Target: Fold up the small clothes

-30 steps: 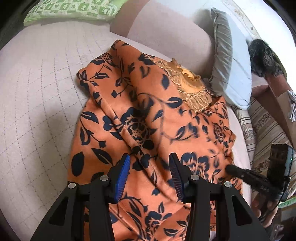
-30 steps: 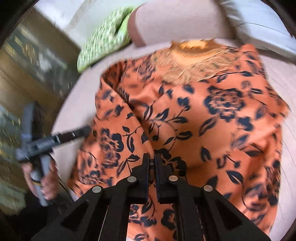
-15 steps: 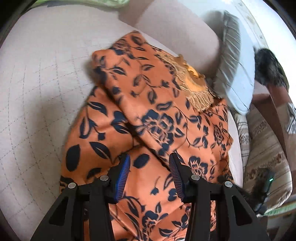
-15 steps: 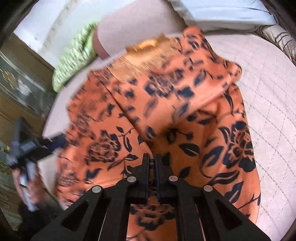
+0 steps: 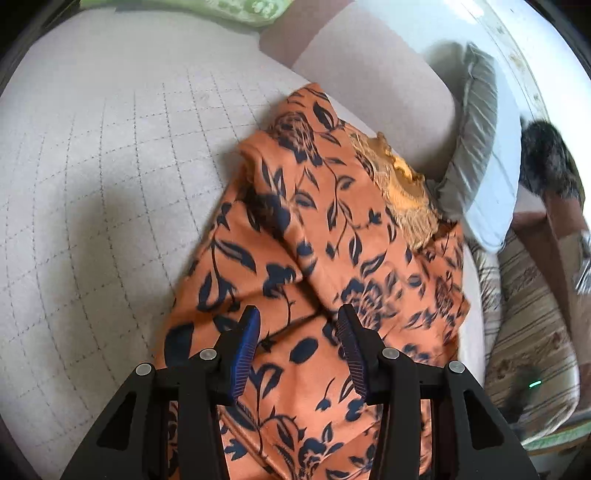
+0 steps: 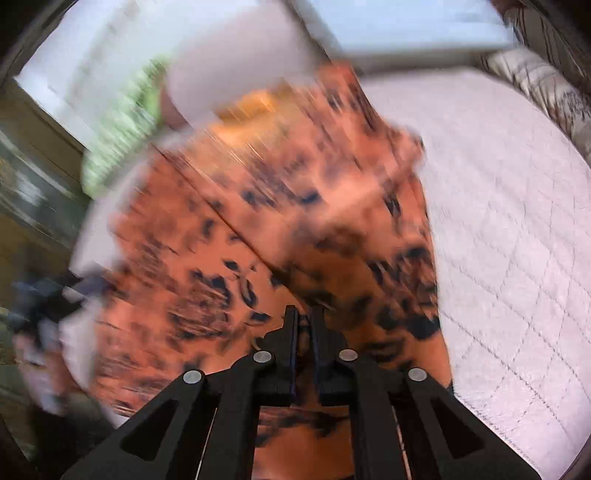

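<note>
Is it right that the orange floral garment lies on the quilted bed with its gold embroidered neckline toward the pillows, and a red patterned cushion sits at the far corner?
Not quite: the cushion at the far corner is green patterned, not red, as the left wrist view shows. The rest holds: the orange floral garment lies on the quilted bed, its gold embroidered neckline toward the pillows.

open quilted bed surface (image 5: 110,192) is left free beside the orange garment (image 5: 332,236). passage beyond it is blocked by a grey pillow (image 5: 476,155) and a beige bolster (image 5: 384,85).
</note>
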{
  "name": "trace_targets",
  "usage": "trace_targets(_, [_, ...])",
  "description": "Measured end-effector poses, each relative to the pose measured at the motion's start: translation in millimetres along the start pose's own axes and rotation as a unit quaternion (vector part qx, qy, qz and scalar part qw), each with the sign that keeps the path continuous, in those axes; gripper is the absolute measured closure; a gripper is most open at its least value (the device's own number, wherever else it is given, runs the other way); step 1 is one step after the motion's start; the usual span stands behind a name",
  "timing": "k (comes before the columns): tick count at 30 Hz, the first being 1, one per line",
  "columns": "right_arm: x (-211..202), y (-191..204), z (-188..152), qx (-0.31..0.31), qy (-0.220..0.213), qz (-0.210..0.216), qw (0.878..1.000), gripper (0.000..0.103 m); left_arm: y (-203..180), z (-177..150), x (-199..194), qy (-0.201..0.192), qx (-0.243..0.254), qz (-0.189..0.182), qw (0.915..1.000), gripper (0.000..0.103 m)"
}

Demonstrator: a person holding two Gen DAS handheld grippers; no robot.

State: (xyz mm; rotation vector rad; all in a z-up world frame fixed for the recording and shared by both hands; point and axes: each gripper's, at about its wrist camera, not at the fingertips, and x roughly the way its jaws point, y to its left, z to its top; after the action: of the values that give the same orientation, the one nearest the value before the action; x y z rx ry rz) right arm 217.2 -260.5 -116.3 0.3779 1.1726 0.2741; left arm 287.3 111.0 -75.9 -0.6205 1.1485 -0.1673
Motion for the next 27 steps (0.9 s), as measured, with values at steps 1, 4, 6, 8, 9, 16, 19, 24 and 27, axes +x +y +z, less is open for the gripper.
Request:
trace_targets(1, [5, -2, -2, 0.003, 0.014, 0.004, 1.0, 0.092, 2, 9, -3, -0.001, -0.01, 0.001, 0.9999, 0.059])
trace_targets(4, [-21, 17, 6, -0.021, -0.027, -0.001, 0.999, 0.07, 5, 40, -10, -0.01, -0.024, 0.005, 0.9996, 0.059])
trace_targets(6, [-41, 40, 17, -0.048, -0.058, 0.044, 0.996, 0.037, 10, 58, -5, -0.011, -0.045, 0.006, 0.9989, 0.059])
trace_targets(8, [-48, 70, 38, -0.085, -0.056, 0.093, 0.99, 0.036, 17, 73, 8, -0.003, -0.069, -0.003, 0.9976, 0.061])
trace_targets(9, [-46, 82, 52, -0.094, -0.053, 0.111, 0.988, 0.036, 20, 76, 15, 0.0, -0.075, -0.006, 0.9972, 0.061])
trace_targets(16, [40, 171, 182, -0.108, 0.026, 0.197, 0.974, 0.037, 54, 83, 46, 0.0, -0.181, -0.084, 0.9798, 0.066])
trace_targets(19, [91, 218, 227, -0.11, 0.055, 0.187, 0.975, 0.037, 65, 86, 57, 0.005, -0.199, -0.103, 0.9745, 0.071])
trace_targets(24, [172, 256, 255, -0.099, 0.089, 0.138, 0.981, 0.051, 85, 79, 74, 0.022, -0.242, -0.131, 0.9611, 0.089])
trace_targets(27, [198, 267, 262, -0.074, 0.095, 0.136, 0.983, 0.063, 86, 80, 65, 0.009, -0.238, -0.135, 0.9616, 0.095])
